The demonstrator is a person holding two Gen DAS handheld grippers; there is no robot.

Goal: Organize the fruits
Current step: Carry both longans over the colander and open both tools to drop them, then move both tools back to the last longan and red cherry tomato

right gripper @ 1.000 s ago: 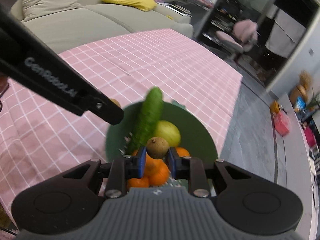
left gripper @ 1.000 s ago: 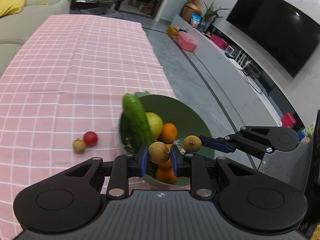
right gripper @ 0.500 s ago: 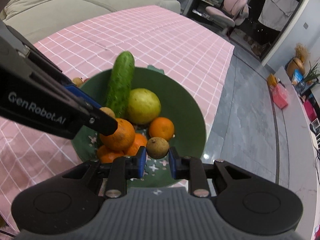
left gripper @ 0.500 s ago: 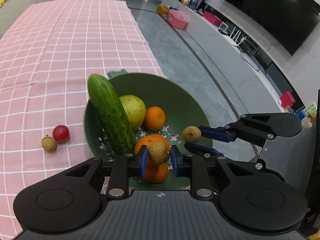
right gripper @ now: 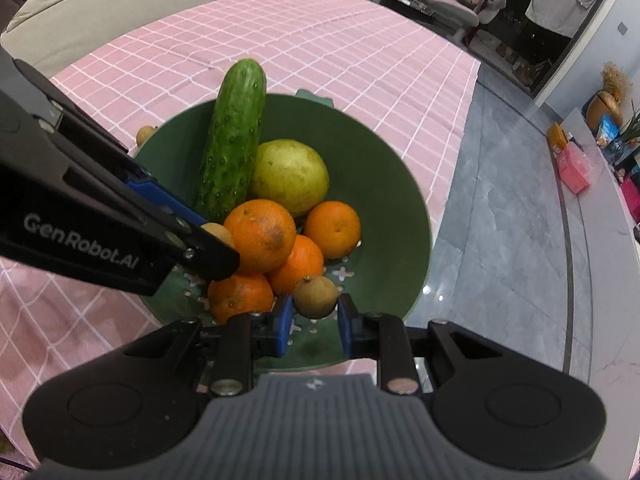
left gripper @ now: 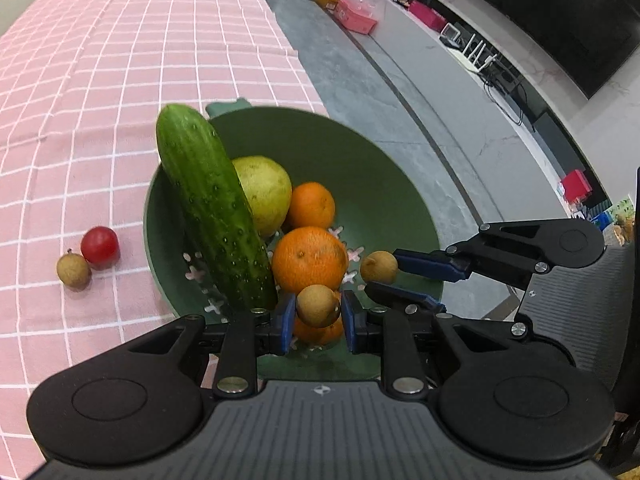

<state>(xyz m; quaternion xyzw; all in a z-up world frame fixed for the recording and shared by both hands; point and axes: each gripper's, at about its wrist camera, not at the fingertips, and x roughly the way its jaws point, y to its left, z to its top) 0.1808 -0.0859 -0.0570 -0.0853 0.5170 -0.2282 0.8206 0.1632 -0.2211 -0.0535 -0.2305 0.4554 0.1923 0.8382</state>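
A green bowl [left gripper: 384, 184] [right gripper: 384, 184] on the pink checked tablecloth holds a cucumber [left gripper: 208, 208] [right gripper: 236, 140], a yellow-green pear [left gripper: 266, 188] [right gripper: 290, 176] and several oranges [left gripper: 310, 258] [right gripper: 260, 234]. My left gripper [left gripper: 318, 314] is shut on a brown longan [left gripper: 318, 305] just above the bowl's near side. My right gripper [right gripper: 314, 318] is shut on another longan [right gripper: 315, 296] [left gripper: 379, 267] low over the bowl's near right part. A loose longan [left gripper: 73, 270] and a red cherry tomato [left gripper: 100, 245] lie on the cloth left of the bowl.
The table's right edge [left gripper: 296, 64] runs just past the bowl, with grey floor beyond. A sofa [right gripper: 120, 4] stands behind the table. A low TV bench [left gripper: 440, 44] with boxes lines the far wall.
Both grippers, each still holding its longan, have come closer and lower over the bowl. The fruit in the bowl has not moved.
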